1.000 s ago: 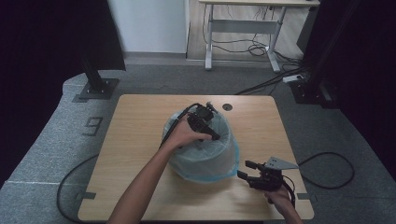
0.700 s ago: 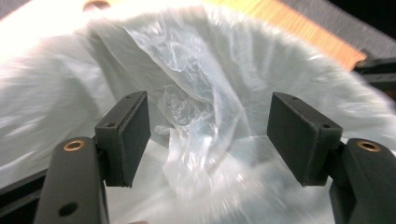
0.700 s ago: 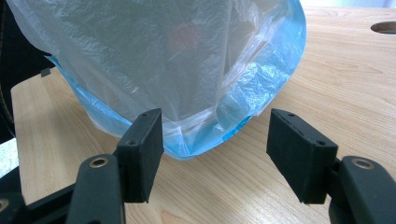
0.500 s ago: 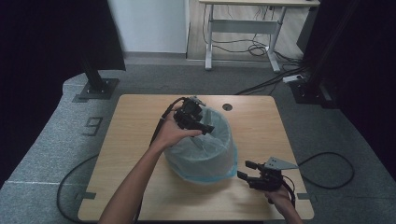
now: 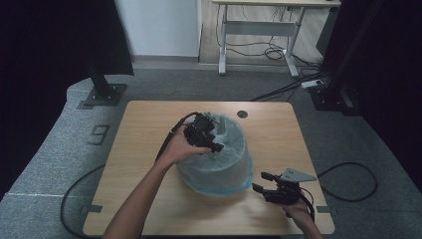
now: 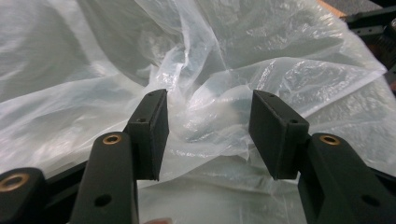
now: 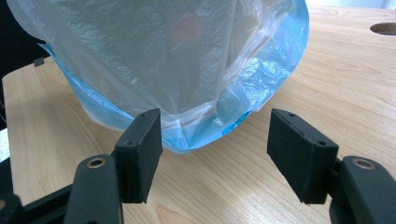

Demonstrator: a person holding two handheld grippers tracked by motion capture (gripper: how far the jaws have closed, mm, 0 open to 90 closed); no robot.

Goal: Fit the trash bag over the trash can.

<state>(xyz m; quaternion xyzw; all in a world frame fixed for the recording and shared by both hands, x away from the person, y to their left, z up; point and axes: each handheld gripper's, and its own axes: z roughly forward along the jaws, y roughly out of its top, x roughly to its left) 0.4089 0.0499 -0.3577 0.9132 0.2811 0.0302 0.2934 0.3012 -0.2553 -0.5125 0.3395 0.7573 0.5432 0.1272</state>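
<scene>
A round bin (image 5: 219,167) stands mid-table, draped in clear plastic film (image 6: 210,107) with a blue hem (image 7: 261,70) near the tabletop. My left gripper (image 5: 215,144) reaches over the bin's top from the left. Its jaws (image 6: 209,135) have just been closing, and a crumpled fold of film lies loose between the pads, which still stand apart. My right gripper (image 5: 259,181) rests low at the bin's front right. It is open (image 7: 215,149), with the blue hem just beyond its pads and nothing between them.
The wooden table (image 5: 149,124) has a small round hole (image 5: 242,114) behind the bin. Cables trail off the left and right edges. A black stand base (image 5: 102,94) and a metal-legged desk (image 5: 259,30) stand on the floor beyond.
My left hand has drifted a little left over the bin's top and its jaws have narrowed around the film. The film's top has been ruffled. The right gripper has stayed put.
</scene>
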